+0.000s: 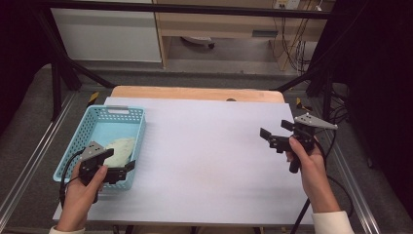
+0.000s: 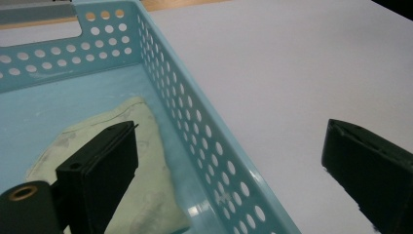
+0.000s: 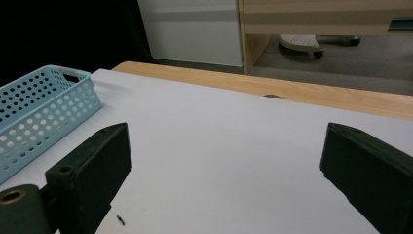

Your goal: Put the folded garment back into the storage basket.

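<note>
pale blue perforated plastic basket (image 1: 104, 127) sits at the left side of the white-covered table (image 1: 209, 161), with a flat pale green cloth-like piece (image 1: 120, 150) lying on its floor. the left gripper (image 1: 127, 168), held in the person's left hand (image 1: 83, 187), hangs over the basket's near right corner with its jaws spread wide and holding nothing. in the left gripper view the basket's right wall (image 2: 204, 131) runs up between the two jaws: one jaw stands above the green piece (image 2: 146, 195) inside the basket, the other above bare white table outside it. whether either jaw touches anything cannot be told.

well to the right, the right gripper (image 1: 272, 136) is raised in the person's right hand (image 1: 307, 156) above the table's right side, jaws also wide apart and empty. the right gripper view looks across the white surface (image 3: 219, 161) to the basket (image 3: 44, 112) far off beyond its left jaw, and adds a strip of bare wooden table edge (image 3: 292, 90) and a small dark speck (image 3: 120, 221) near that jaw.
</note>
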Motion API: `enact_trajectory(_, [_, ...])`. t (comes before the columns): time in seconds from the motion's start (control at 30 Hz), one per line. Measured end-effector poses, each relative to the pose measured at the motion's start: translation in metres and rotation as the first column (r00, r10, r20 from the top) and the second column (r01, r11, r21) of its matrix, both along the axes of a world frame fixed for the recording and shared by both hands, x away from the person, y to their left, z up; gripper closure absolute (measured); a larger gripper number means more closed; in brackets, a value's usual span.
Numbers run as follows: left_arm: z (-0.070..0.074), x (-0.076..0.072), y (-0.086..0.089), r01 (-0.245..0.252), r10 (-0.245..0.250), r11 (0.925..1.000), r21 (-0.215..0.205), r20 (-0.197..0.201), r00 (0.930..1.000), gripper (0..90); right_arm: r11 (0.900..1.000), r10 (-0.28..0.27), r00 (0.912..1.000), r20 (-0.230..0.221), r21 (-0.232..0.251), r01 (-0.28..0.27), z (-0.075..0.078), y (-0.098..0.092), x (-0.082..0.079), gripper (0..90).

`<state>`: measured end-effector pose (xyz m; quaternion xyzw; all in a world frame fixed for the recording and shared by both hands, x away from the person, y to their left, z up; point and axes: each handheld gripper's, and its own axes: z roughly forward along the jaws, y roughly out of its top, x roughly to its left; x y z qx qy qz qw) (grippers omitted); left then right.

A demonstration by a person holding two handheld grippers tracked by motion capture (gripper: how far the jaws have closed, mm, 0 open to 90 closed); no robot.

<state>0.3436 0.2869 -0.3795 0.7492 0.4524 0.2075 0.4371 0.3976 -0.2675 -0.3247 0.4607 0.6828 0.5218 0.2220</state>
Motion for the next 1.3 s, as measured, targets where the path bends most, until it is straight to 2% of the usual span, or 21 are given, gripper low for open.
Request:
enact_trajectory(0.4, [-0.004,-0.004,-0.002,0.014,-0.014,0.9999,-0.005,0.000,0.9999,6.3,1.000,-0.017,0.9998,-0.008,-0.010,0.017,-0.021,-0.009,-0.013,5.2])
enact_trajectory(0.9, [-0.008,-0.006,-0.005,0.026,-0.026,0.9997,0.002,-0.013,0.9996,6.3,0.999,-0.043,0.9981,-0.045,0.018,0.044,-0.068,-0.018,-0.033,5.2])
enact_trajectory(1.03, [-0.009,-0.006,-0.006,0.028,-0.028,0.9996,0.006,-0.015,0.9995,6.3,0.999,-0.043,0.9974,-0.058,0.010,0.043,-0.080,-0.018,-0.037,5.3])
enact_trajectory(1.3, [-0.009,-0.006,-0.007,0.037,-0.037,0.9993,0.004,-0.015,0.9992,6.3,1.000,-0.024,0.9978,-0.062,0.007,0.025,-0.091,-0.011,-0.047,5.4])
